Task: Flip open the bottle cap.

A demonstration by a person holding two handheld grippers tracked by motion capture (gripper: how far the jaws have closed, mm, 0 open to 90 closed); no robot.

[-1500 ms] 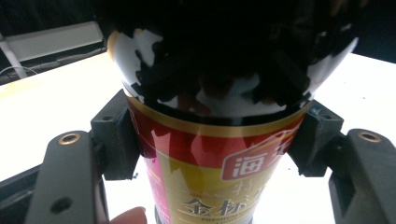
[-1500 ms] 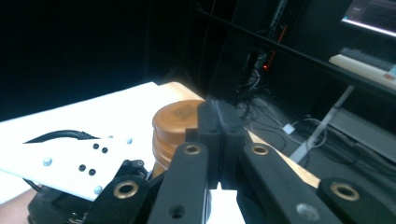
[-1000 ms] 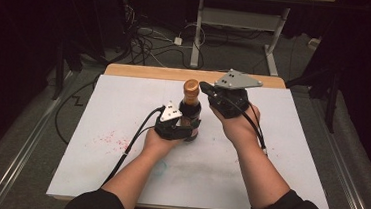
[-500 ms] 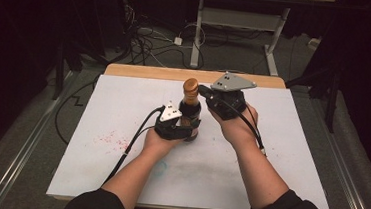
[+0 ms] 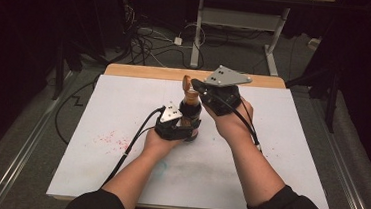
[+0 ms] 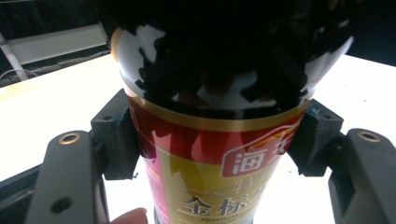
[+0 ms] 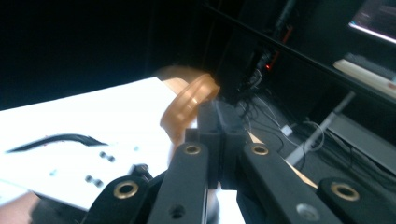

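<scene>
Two grippers share the work: our left gripper [image 5: 184, 127] clamps the sauce bottle [image 5: 191, 110], our right gripper [image 5: 196, 87], jaws pressed together, levers its flip cap [image 5: 187, 80] (seemingly half open), needing further tilt.

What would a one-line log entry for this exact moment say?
left gripper: shut on sauce bottle body, upright on table | right gripper: jaws closed at flipped-up orange cap

left gripper [image 6: 212, 140]: black two-jaw tool, jaws clamped on either side of a dark glass bottle [image 6: 210, 116] with a red and gold label
right gripper [image 5: 197, 87]: raised, tilted, jaws pressed together beside the bottle's orange flip cap [image 7: 187, 100]
</scene>
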